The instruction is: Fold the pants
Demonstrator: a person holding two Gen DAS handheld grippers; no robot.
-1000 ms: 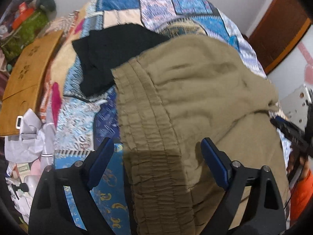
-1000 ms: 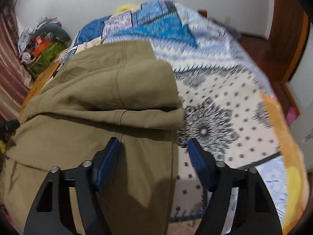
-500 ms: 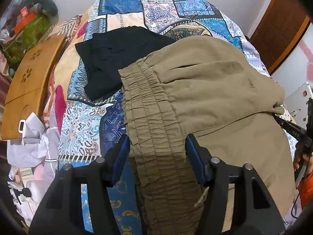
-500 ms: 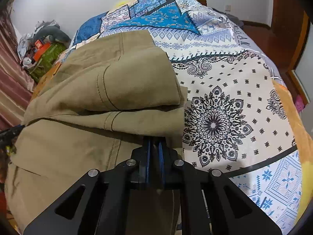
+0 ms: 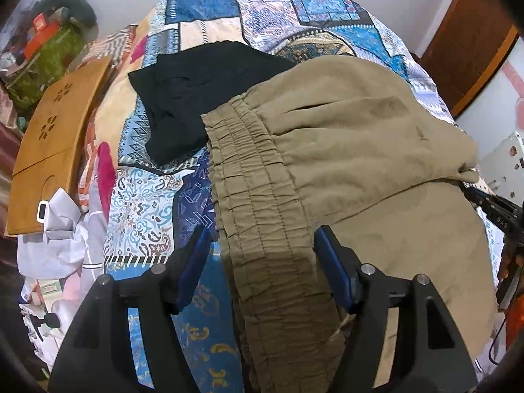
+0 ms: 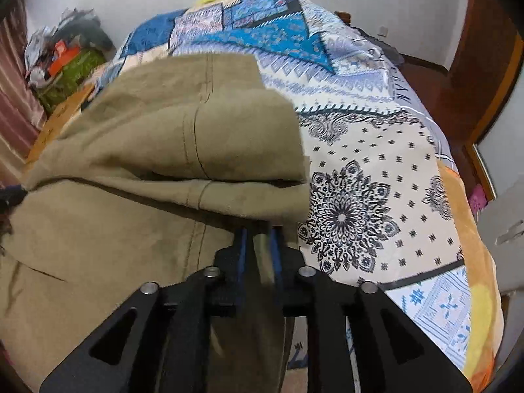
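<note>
Olive pants [image 5: 344,150] lie folded over on a patterned bedspread [image 5: 144,193]. Their elastic waistband [image 5: 255,196] runs between the jaws of my left gripper [image 5: 262,252]. Those jaws are opening: the right pad touches the band and a thin gap shows at the left pad. In the right wrist view the pants [image 6: 163,137] have a folded layer on top. My right gripper [image 6: 260,249] has a strip of their right edge between its blue pads. Its jaws are opening slightly while the cloth still fills the gap. The right gripper [image 5: 491,206] also shows at the far side of the pants.
A black garment [image 5: 196,88] lies just beyond the waistband. A wooden board [image 5: 52,147] and white crumpled cloth [image 5: 59,229] sit off the bed's left side, with clutter [image 5: 49,52] behind. Bare bedspread [image 6: 376,163] stretches right of the pants. A brown door [image 5: 475,39] stands at the far right.
Both grippers closed from wide open. The left closed around the waistband and bunched it, then eased a little. The right snapped shut at the pants' edge, then parted slightly with cloth between.
</note>
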